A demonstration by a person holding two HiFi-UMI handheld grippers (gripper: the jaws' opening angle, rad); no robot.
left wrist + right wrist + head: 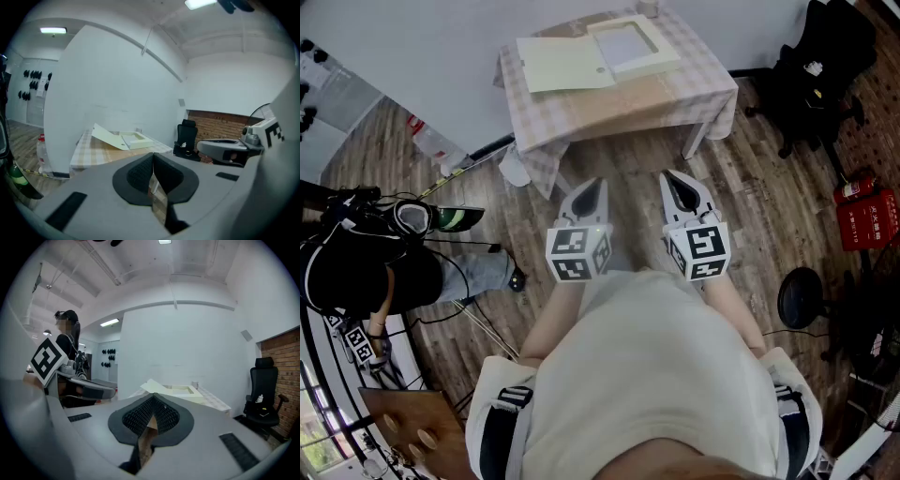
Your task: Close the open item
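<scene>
A flat cream box (630,44) lies open on the checked table (609,103), its lid (567,64) folded out to the left. The left gripper view shows the box (136,139) and its raised lid (108,137) far ahead; the right gripper view shows the box (185,391) ahead too. My left gripper (591,192) and right gripper (677,187) hang side by side over the wooden floor, short of the table. Both are shut with nothing between the pads (151,171) (152,416).
A black office chair (820,66) stands right of the table, with a red extinguisher box (865,214) and a black stool (802,298) further right. At the left are a person (366,277), a helmet (412,217) and cables. A white wall runs behind the table.
</scene>
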